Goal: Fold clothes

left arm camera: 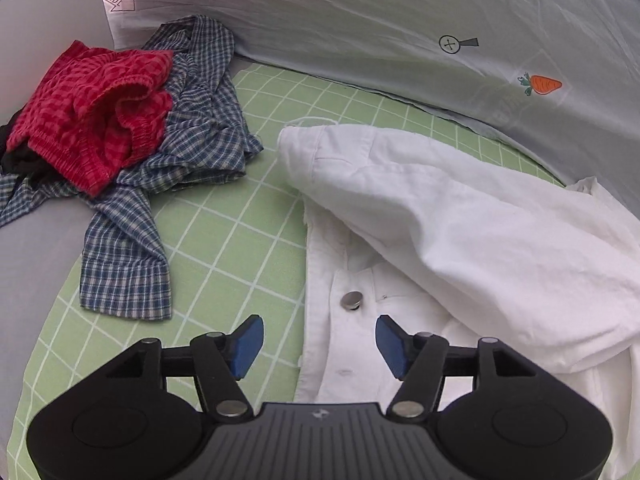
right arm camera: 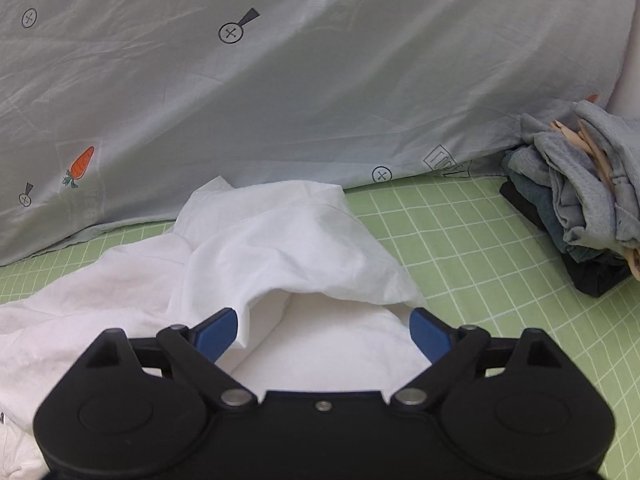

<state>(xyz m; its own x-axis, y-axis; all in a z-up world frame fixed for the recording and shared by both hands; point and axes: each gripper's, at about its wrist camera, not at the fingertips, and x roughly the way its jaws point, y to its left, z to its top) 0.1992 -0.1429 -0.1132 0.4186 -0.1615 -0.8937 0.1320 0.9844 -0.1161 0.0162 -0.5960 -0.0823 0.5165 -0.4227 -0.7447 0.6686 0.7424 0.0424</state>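
Observation:
White trousers [left arm camera: 460,216] lie on the green checked sheet [left arm camera: 224,240], one leg folded over the waistband with its metal button [left arm camera: 351,300]. My left gripper [left arm camera: 319,338] is open just above the waistband, the button slightly ahead of its blue fingers [left arm camera: 248,344]. In the right wrist view the same white trousers [right arm camera: 280,248] are bunched up, a fold lifted into a hollow. My right gripper [right arm camera: 324,330] is open over that hollow, with the cloth between and under its blue fingers [right arm camera: 218,330] but not pinched.
A heap of a blue checked shirt [left arm camera: 200,132] and red checked shorts [left arm camera: 100,108] lies at the left. A stack of folded grey and dark clothes [right arm camera: 580,196] sits at the right. A pale grey printed quilt [right arm camera: 280,80] walls the back.

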